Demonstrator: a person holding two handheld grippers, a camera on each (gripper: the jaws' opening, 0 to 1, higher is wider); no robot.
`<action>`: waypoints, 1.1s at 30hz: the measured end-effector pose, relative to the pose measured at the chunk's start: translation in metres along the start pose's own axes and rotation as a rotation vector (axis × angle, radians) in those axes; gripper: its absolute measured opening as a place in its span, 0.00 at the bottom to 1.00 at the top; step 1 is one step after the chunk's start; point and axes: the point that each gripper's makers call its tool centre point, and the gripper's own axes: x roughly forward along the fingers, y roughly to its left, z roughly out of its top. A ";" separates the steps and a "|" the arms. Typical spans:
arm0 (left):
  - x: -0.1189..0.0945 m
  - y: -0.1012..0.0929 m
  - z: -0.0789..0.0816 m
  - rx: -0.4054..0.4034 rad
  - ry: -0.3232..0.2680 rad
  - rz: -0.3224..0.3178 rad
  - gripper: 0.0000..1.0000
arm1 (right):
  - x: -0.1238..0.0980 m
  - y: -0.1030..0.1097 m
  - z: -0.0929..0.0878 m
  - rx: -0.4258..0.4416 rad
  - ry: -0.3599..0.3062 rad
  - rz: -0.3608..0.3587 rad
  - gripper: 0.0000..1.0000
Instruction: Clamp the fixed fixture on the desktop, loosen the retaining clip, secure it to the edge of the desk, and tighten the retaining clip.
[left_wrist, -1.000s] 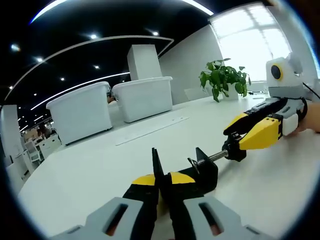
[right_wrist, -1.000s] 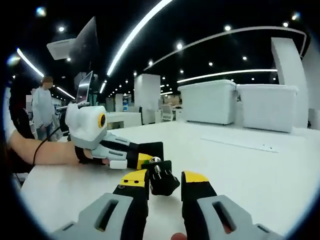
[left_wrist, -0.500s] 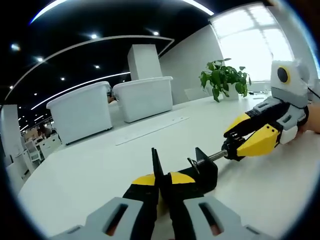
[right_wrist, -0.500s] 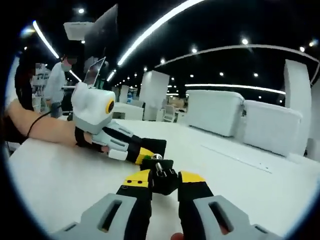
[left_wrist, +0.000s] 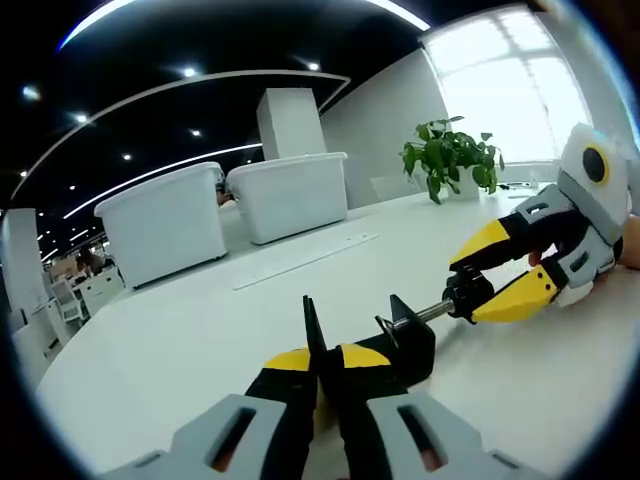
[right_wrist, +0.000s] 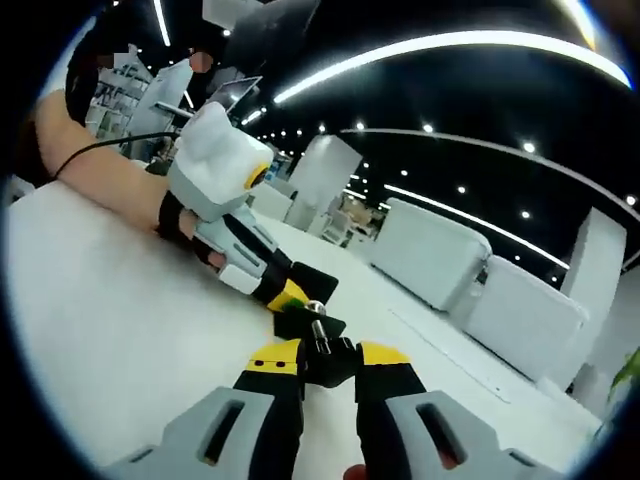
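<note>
A black clamp fixture (left_wrist: 405, 338) lies on the white desk (left_wrist: 150, 340). My left gripper (left_wrist: 322, 358) is shut on its thin upright plate, yellow tips pressed together. The screw rod (left_wrist: 430, 312) runs right to a black knob (left_wrist: 463, 293), where my right gripper (left_wrist: 480, 282) is shut, held by a hand. In the right gripper view, my right gripper (right_wrist: 325, 352) holds the knob (right_wrist: 326, 368) between its yellow tips. Beyond it, the fixture (right_wrist: 312, 284) sits in the left gripper (right_wrist: 282, 296), whose white body and the person's arm reach in from the left.
Two white storage bins (left_wrist: 165, 225) (left_wrist: 290, 195) stand at the back of the desk, with a flat pale strip (left_wrist: 300, 260) in front. A potted plant (left_wrist: 445, 155) stands at the far right. People stand behind the desk in the right gripper view.
My right gripper has rolled around the screw's axis while staying on the knob, and its view has tilted with it. The left gripper and the fixture have stayed put.
</note>
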 end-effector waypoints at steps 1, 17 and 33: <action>0.000 0.000 0.000 0.000 0.000 0.000 0.08 | 0.000 0.000 0.000 0.003 0.000 -0.001 0.19; 0.000 -0.001 0.000 0.006 -0.003 -0.008 0.07 | -0.008 -0.023 0.003 0.507 -0.042 0.018 0.22; -0.002 -0.001 0.000 0.003 -0.004 -0.008 0.07 | -0.005 -0.009 0.000 0.361 -0.034 0.054 0.18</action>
